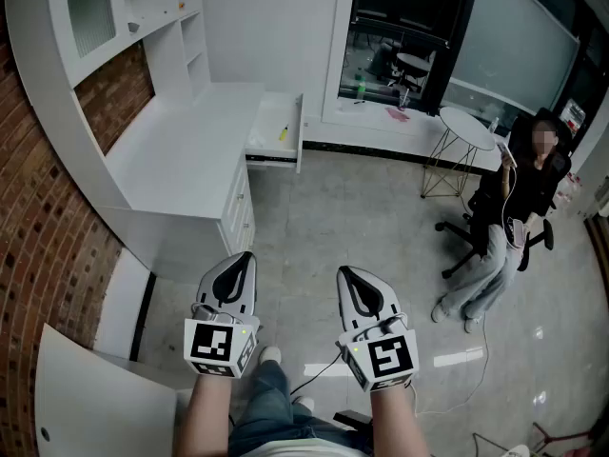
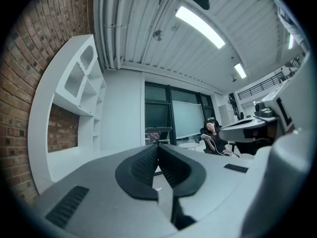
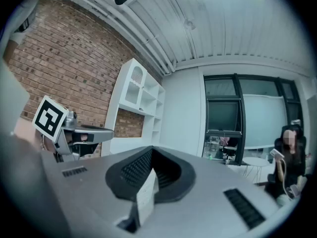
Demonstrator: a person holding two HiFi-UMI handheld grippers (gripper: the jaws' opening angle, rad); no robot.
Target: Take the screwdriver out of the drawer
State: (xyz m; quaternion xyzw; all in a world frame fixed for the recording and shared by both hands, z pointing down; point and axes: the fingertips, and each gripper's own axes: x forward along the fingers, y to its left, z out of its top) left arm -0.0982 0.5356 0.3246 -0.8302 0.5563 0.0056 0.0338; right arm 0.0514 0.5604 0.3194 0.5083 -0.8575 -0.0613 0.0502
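- A person is holding the left gripper [image 1: 242, 259] and the right gripper [image 1: 348, 273] side by side, level, above the floor [image 1: 362, 217], with a gap between them.
- The left gripper's jaws are sitting pressed together, with nothing between them, as the left gripper view [image 2: 158, 146] is showing.
- The right gripper's jaws are likewise meeting at their tips, gripping nothing, in the right gripper view [image 3: 151, 149].
- The screwdriver [image 1: 283, 132], yellow, is lying in the drawer [image 1: 266, 122], well ahead of both grippers and roughly in line with the gap between them, a little nearer the left one's side.
- The drawer is standing pulled out from the far end of the desk [image 1: 181, 160], which is running along ahead and left of the left gripper.
- Neither gripper is touching the drawer or the desk.
- A person [image 1: 514, 227] is sitting in a chair [image 1: 466, 231], ahead and right of the right gripper, well apart from it.
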